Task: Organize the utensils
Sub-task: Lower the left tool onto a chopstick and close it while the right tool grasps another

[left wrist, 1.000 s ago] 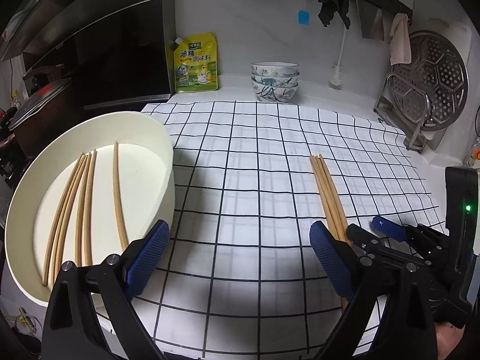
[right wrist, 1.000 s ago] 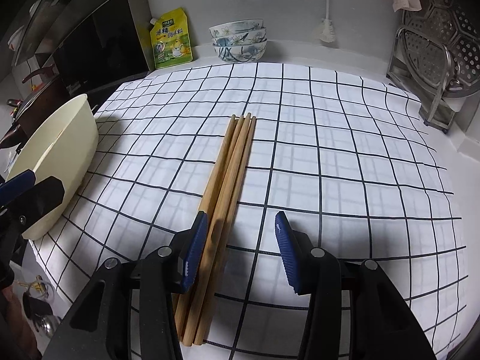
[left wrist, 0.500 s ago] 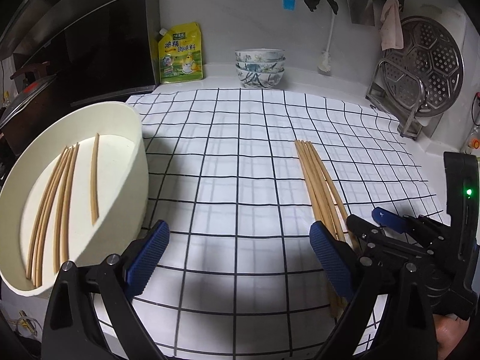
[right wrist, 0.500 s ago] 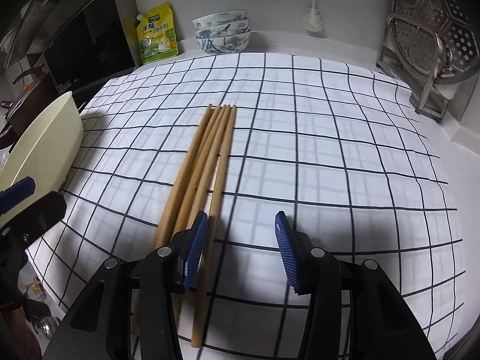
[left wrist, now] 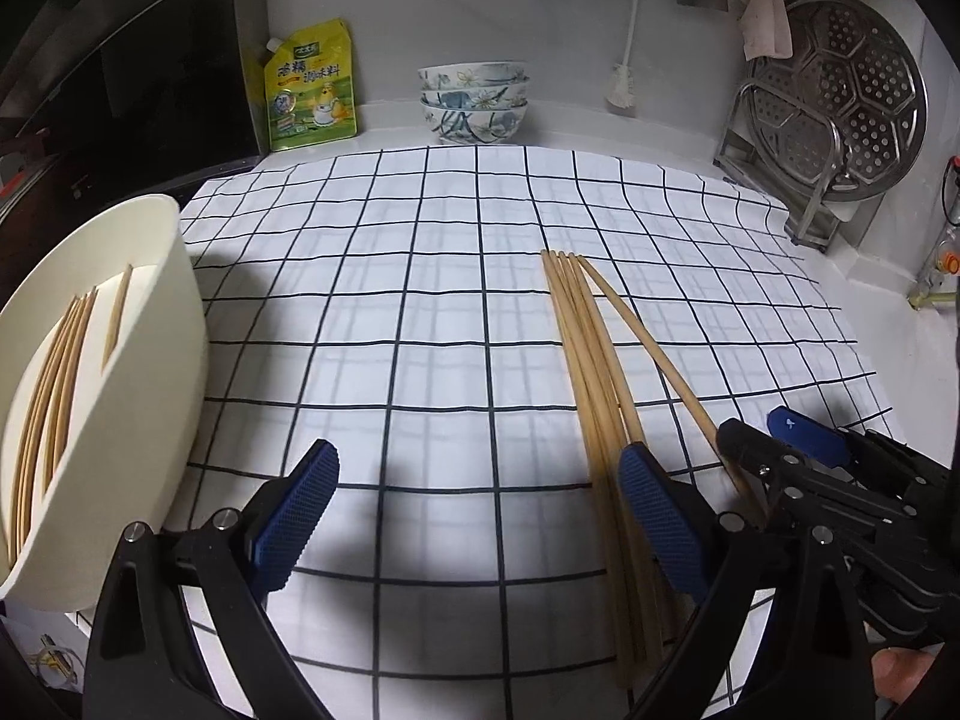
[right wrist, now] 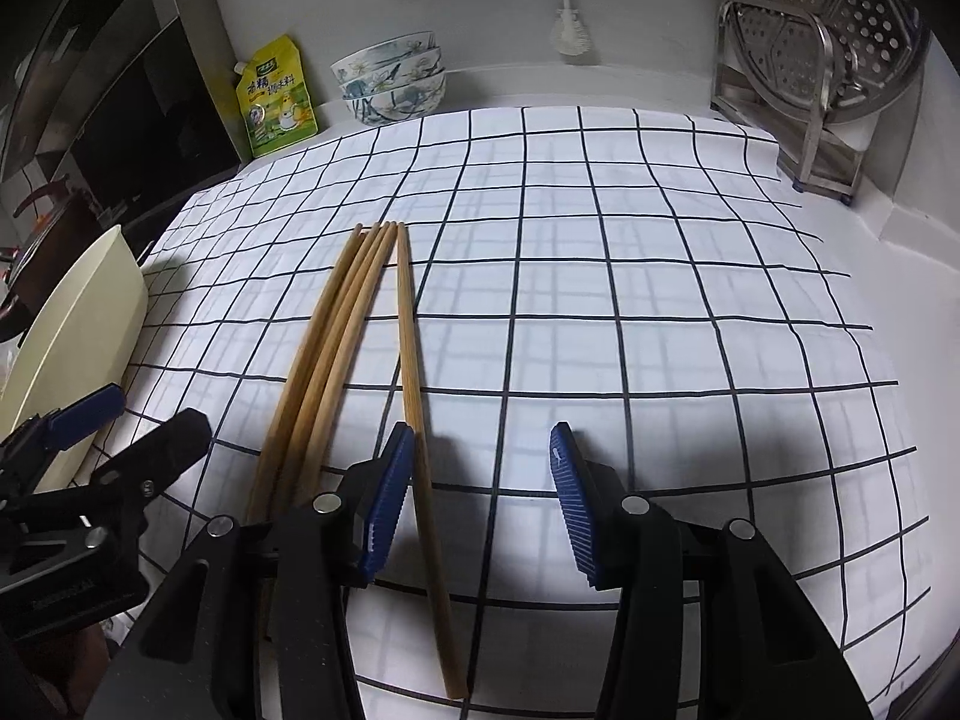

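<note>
Several wooden chopsticks (left wrist: 585, 360) lie on the checked cloth (left wrist: 420, 276), their far tips together. One chopstick (right wrist: 413, 360) is splayed away from the bundle (right wrist: 324, 360) at its near end. It runs between the fingers of my right gripper (right wrist: 480, 504), close beside the left pad, and the jaws stand open around it. My left gripper (left wrist: 477, 516) is open over bare cloth, with its right finger above the bundle's near ends. A cream basin (left wrist: 150, 360) at the left holds several more chopsticks (left wrist: 60, 360).
A yellow pouch (left wrist: 309, 93) and stacked patterned bowls (left wrist: 474, 99) stand by the back wall. A metal rack with a perforated steamer plate (left wrist: 840, 102) is at the back right. A dark stove surface lies beyond the basin at left. The cloth's near edge is just below the grippers.
Both grippers have shifted right, so the basin has slid toward the left edge of both views. One chopstick's near end has swung out of the bundle and now lies inside the right gripper's jaws.
</note>
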Action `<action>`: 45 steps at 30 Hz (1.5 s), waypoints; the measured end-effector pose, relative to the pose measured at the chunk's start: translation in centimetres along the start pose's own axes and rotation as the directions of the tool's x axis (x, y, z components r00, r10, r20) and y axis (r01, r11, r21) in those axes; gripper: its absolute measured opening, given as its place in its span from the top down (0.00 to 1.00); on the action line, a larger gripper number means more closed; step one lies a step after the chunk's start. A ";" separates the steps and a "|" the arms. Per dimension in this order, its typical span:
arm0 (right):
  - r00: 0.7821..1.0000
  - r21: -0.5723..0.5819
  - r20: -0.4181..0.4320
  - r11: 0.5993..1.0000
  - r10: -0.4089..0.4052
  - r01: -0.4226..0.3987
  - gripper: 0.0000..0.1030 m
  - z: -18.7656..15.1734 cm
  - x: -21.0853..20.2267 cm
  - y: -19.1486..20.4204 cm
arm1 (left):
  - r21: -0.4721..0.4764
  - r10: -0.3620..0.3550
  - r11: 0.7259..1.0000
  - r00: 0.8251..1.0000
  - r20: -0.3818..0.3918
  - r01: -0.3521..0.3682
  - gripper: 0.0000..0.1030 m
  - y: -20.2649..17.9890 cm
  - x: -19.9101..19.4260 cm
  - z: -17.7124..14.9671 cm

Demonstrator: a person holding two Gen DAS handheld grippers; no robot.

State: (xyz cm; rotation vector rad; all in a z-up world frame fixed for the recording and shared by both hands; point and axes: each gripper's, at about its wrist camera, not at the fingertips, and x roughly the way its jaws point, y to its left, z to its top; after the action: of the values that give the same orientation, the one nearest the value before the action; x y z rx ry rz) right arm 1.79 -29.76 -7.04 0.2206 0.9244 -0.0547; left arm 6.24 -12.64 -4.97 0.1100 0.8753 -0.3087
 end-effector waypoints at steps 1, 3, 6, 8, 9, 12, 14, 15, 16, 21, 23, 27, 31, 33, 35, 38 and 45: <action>1.000 0.004 0.001 1.000 0.003 -0.003 0.56 0.0 0.0 -0.2 | 0.002 -0.001 1.000 1.000 -0.005 0.001 0.10 -0.2 0.3 0.1; 1.000 0.008 0.002 1.000 0.007 -0.007 0.56 0.0 -0.1 -0.4 | 0.001 -0.008 1.000 1.000 -0.013 0.008 0.10 -0.5 0.7 0.1; 1.000 0.021 0.008 1.000 0.015 -0.015 0.56 0.1 -0.4 -0.8 | 0.011 -0.009 1.000 1.000 -0.021 0.009 0.10 -0.9 1.3 0.2; 1.000 0.032 0.013 0.999 0.016 -0.017 0.56 0.2 -0.5 -1.2 | 0.015 -0.010 1.000 1.000 -0.027 0.010 0.10 -1.1 1.6 0.2; 1.000 0.035 0.015 0.999 0.016 -0.016 0.56 0.3 -0.6 -1.3 | 0.015 -0.010 1.000 0.999 -0.032 0.010 0.10 -1.2 1.8 0.2; 1.000 0.042 0.017 0.999 0.015 -0.016 0.56 0.3 -0.6 -1.6 | 0.008 0.006 1.000 0.999 -0.046 -0.006 0.09 -0.9 2.2 0.0; 1.000 0.040 0.016 0.999 0.018 -0.018 0.56 0.3 -0.6 -1.5 | -0.010 0.004 1.000 0.999 -0.043 -0.005 0.08 -0.5 2.2 -0.1; 1.000 0.036 0.015 0.999 0.018 -0.018 0.56 0.3 -0.6 -1.4 | -0.017 0.009 1.000 0.999 -0.042 -0.009 0.10 -0.1 2.1 -0.2; 1.000 0.033 0.015 0.999 0.018 -0.019 0.56 0.2 -0.6 -1.2 | -0.019 0.020 1.000 0.999 -0.044 -0.021 0.10 0.1 2.2 -0.2; 1.000 0.022 0.014 1.000 0.020 -0.020 0.56 0.3 -0.6 -1.0 | -0.049 0.030 0.998 0.997 -0.068 -0.034 0.10 1.1 2.6 -0.6; 1.000 0.023 0.016 1.000 0.021 -0.021 0.56 0.3 -0.6 -1.1 | -0.069 0.021 0.997 0.998 -0.056 -0.024 0.10 1.3 2.2 -0.6; 1.000 0.030 0.020 0.999 0.024 -0.024 0.56 0.4 -0.7 -1.3 | -0.047 0.001 0.999 0.999 -0.033 -0.002 0.10 0.5 1.7 0.1; 1.000 0.037 0.022 0.999 0.021 -0.021 0.56 0.4 -0.8 -1.6 | -0.008 -0.014 1.000 0.999 -0.031 0.014 0.10 -0.8 2.0 0.4; 1.000 0.041 0.023 0.999 0.021 -0.022 0.56 0.4 -0.9 -1.6 | 0.011 -0.009 1.000 0.999 -0.044 0.009 0.10 -1.3 2.5 0.4; 1.000 0.042 0.023 0.999 0.021 -0.022 0.56 0.3 -0.9 -1.7 | 0.016 0.002 1.000 0.998 -0.059 -0.001 0.10 -1.3 3.1 0.1; 0.999 0.038 0.022 0.999 0.023 -0.024 0.56 0.3 -0.9 -1.6 | -0.011 0.004 1.000 0.998 -0.061 -0.004 0.10 -0.4 3.1 -0.1; 1.000 0.023 0.016 0.999 0.023 -0.023 0.56 0.3 -0.7 -1.1 | -0.065 0.019 0.998 0.998 -0.060 -0.023 0.10 1.7 2.8 -0.6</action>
State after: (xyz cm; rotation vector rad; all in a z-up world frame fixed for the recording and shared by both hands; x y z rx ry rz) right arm 1.43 -30.94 -6.50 0.2519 0.9057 -0.0458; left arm 8.05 -11.52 -7.56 0.0674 0.9419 -0.2581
